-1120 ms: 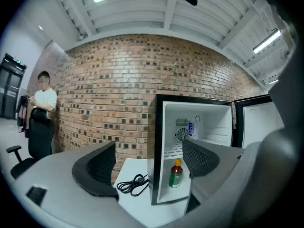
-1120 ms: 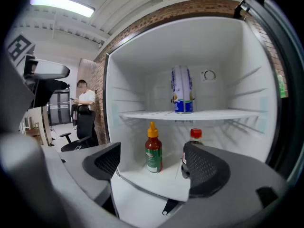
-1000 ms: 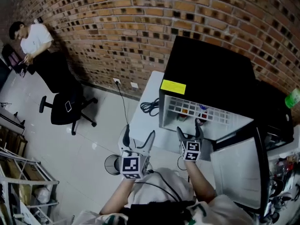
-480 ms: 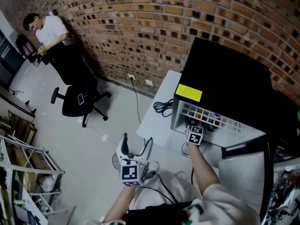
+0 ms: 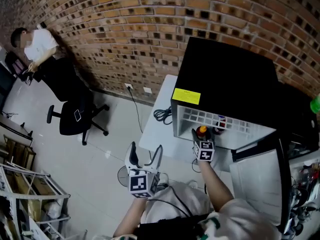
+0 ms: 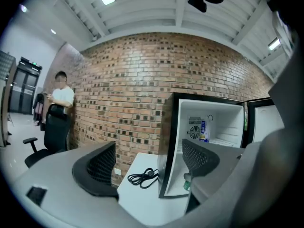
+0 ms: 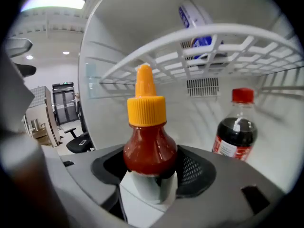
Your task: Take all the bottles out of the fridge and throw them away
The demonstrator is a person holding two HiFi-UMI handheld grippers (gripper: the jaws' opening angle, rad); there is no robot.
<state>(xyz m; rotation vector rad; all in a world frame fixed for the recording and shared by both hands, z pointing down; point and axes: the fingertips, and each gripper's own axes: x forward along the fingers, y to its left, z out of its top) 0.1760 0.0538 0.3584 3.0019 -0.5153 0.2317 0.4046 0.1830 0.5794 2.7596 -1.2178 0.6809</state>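
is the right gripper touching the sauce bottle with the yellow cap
Touching. In the right gripper view the jaws of the right gripper have just been closing, and both pads press the sides of the sauce bottle with no gap.

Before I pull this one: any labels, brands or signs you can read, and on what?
No text can be read in any view.
Yellow sticker on the fridge front: too small.
Red label on the cola bottle: lettering blurred.
Blue and white container on the upper rack: print blurred.
White label on the sauce bottle: no print shows.
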